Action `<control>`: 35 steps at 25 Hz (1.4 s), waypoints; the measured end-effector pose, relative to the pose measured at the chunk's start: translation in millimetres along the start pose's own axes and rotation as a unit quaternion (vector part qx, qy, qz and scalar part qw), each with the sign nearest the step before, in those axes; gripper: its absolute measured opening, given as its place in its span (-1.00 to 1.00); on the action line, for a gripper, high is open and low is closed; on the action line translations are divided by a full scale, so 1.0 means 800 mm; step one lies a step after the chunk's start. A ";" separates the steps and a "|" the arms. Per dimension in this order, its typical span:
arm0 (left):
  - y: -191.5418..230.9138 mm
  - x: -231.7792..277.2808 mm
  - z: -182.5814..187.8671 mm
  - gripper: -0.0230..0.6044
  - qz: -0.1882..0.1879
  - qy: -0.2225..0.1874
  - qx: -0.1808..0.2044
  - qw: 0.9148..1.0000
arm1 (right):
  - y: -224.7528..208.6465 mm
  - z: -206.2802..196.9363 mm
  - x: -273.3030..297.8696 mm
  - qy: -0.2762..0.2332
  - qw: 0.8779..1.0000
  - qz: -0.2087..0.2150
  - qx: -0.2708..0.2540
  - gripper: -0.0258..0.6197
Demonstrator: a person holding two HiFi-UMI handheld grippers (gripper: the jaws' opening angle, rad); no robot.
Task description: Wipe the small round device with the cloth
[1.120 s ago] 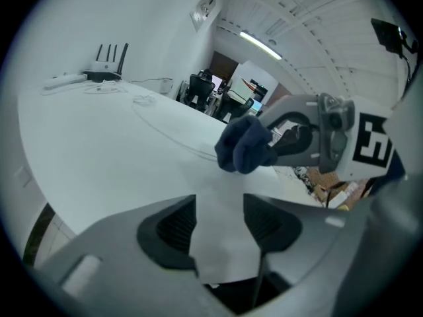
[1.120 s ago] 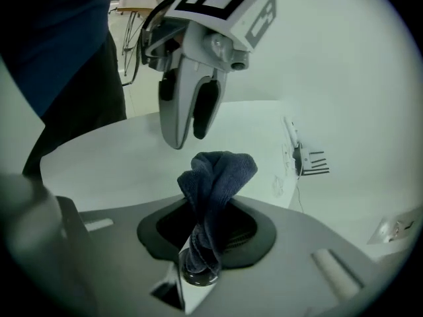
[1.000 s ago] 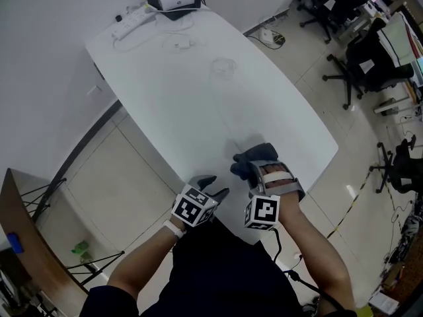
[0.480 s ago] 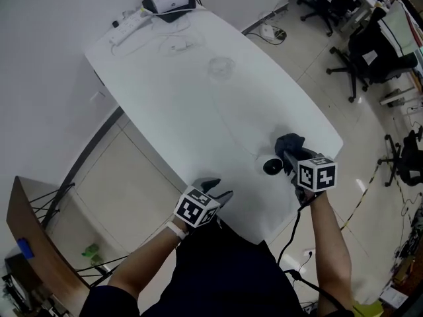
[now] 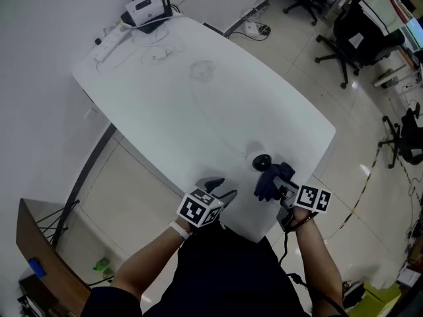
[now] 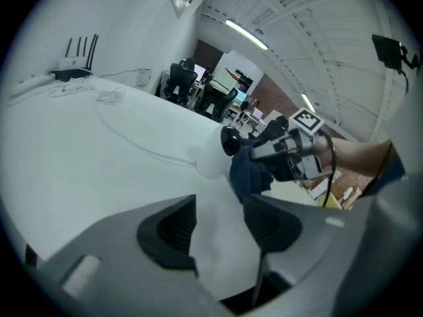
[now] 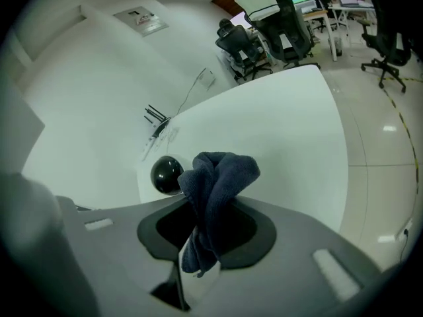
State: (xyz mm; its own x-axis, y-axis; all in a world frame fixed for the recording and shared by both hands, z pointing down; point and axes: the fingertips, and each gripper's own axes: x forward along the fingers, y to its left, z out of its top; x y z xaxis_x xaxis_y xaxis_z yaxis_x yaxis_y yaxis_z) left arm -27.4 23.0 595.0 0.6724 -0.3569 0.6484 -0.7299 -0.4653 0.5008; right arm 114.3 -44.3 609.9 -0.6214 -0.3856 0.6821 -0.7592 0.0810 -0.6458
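The small round black device (image 5: 262, 159) sits on the white table (image 5: 198, 111) near its front right corner. A dark blue cloth (image 5: 269, 181) is bunched just in front of it, and my right gripper (image 5: 281, 187) is shut on that cloth. In the right gripper view the cloth (image 7: 215, 183) stands up out of the jaws, with the device (image 7: 166, 174) just behind its left side; I cannot tell whether they touch. My left gripper (image 5: 221, 189) hovers at the table's front edge, open and empty. In its own view the device (image 6: 229, 140) and cloth (image 6: 250, 172) lie ahead.
A white router (image 5: 144, 8), a power strip (image 5: 108, 37) and loose white cables (image 5: 157, 53) lie at the table's far end. A thin cable (image 6: 132, 144) runs across the tabletop. Office chairs (image 5: 353, 32) stand on the floor to the right. The table edge is just below both grippers.
The right gripper lifted the cloth off the device, swung right while rolling over, then came back. The cloth now sits just in front of the uncovered device. The left gripper shifted only slightly.
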 end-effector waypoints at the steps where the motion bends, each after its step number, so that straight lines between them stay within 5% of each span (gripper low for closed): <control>1: -0.003 0.002 0.001 -0.21 -0.003 0.002 0.003 1.000 | 0.005 -0.009 0.001 0.003 1.000 0.005 0.003 -0.63; 14: 0.000 -0.022 -0.013 -0.21 0.012 -0.001 -0.004 1.000 | 0.099 -0.060 0.051 0.069 0.993 0.057 -0.080 -0.63; 22: 0.005 -0.034 -0.026 -0.21 0.017 -0.002 -0.013 1.000 | 0.149 -0.042 0.081 0.042 0.993 0.079 -0.077 -0.62; 35: 0.003 -0.029 -0.024 -0.22 -0.003 0.010 -0.004 1.000 | 0.128 -0.058 0.094 0.013 0.996 0.006 -0.084 -0.62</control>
State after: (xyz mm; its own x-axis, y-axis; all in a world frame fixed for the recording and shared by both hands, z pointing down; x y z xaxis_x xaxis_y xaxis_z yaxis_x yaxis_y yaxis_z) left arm -46.6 45.4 592.0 0.6739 -0.3386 0.6566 -0.7271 -0.4614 0.5083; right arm -19.5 -22.4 611.0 -0.6338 -0.3592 0.6850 -0.7720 0.2385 -0.5892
